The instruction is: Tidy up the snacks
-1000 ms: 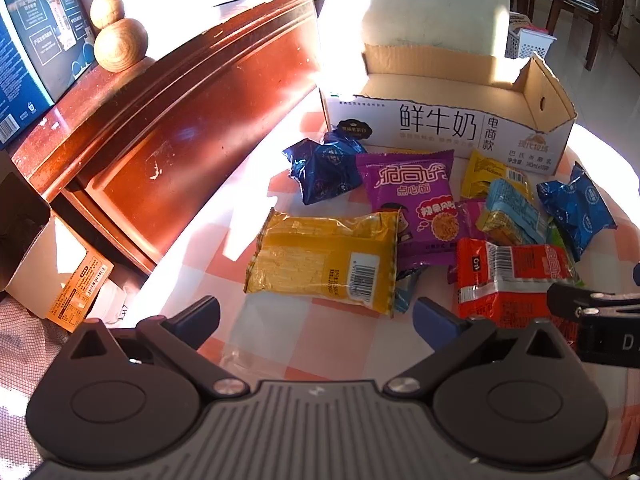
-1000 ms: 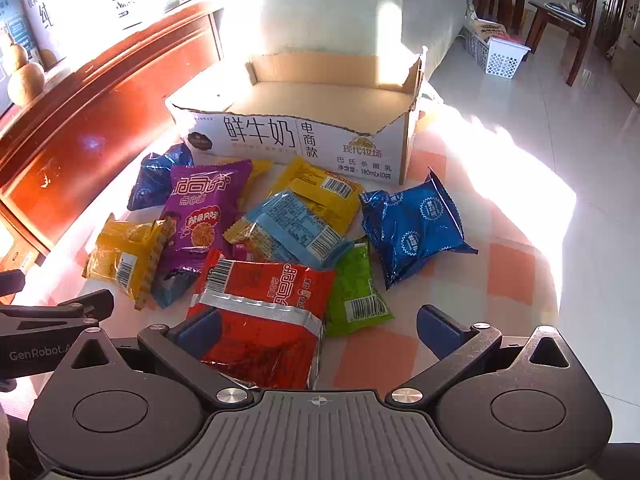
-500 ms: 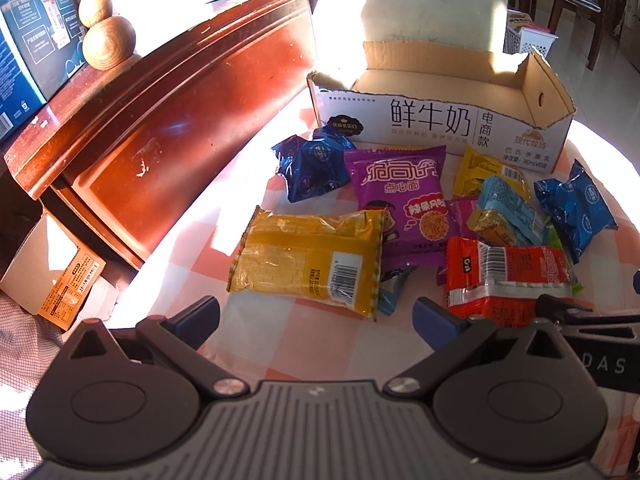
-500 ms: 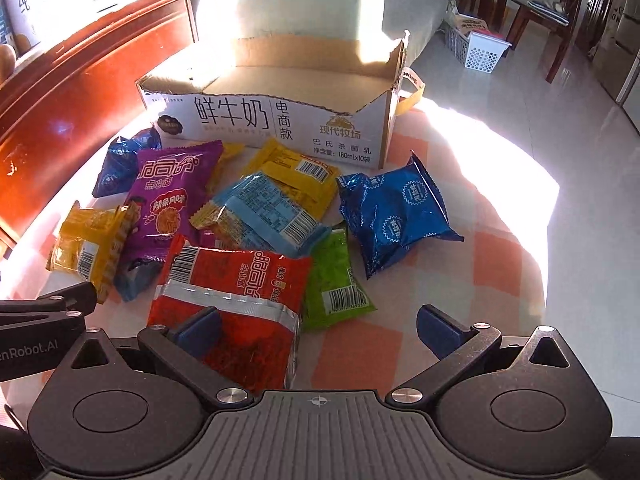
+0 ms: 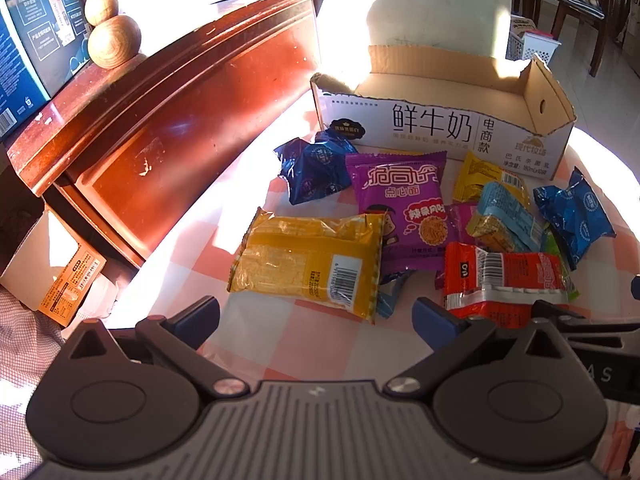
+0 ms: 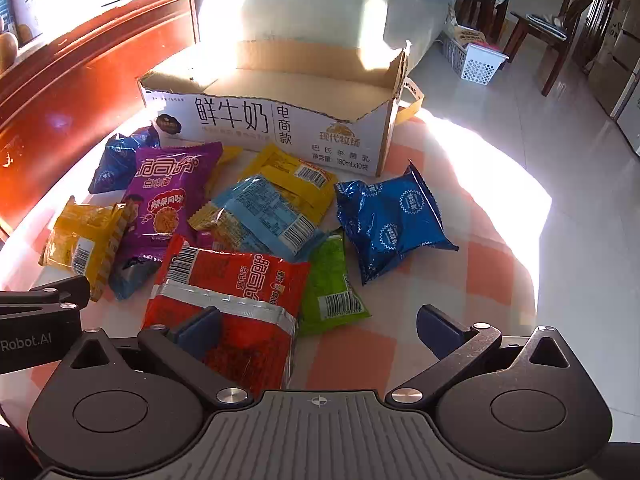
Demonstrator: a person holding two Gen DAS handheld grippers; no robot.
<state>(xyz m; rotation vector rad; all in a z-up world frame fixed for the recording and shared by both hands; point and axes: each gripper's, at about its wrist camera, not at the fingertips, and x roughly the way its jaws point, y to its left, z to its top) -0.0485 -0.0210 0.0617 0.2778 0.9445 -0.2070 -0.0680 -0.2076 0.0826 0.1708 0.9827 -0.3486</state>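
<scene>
Several snack packets lie on a checked tablecloth (image 5: 312,344) in front of an open cardboard milk box (image 5: 440,128) (image 6: 280,124). Nearest my left gripper (image 5: 316,316) is a yellow packet (image 5: 308,264), just ahead of its open, empty fingers. A purple packet (image 5: 404,204), a dark blue packet (image 5: 316,168) and a red packet (image 5: 504,280) lie around it. My right gripper (image 6: 318,328) stands open; its left finger hangs over the near end of the red packet (image 6: 232,292). A green packet (image 6: 332,288), a light blue packet (image 6: 268,212) and a blue foil bag (image 6: 392,220) lie beyond.
A red-brown wooden bed frame (image 5: 168,120) runs along the left of the table. A white cushion (image 6: 316,8) rises behind the box. Tiled floor (image 6: 560,128), a white basket (image 6: 480,64) and a chair (image 6: 548,28) are off to the right.
Both grippers have drifted slightly, so the packets and box sit a little lower and more to the left in the right view. Nothing was picked up; both stay open.
</scene>
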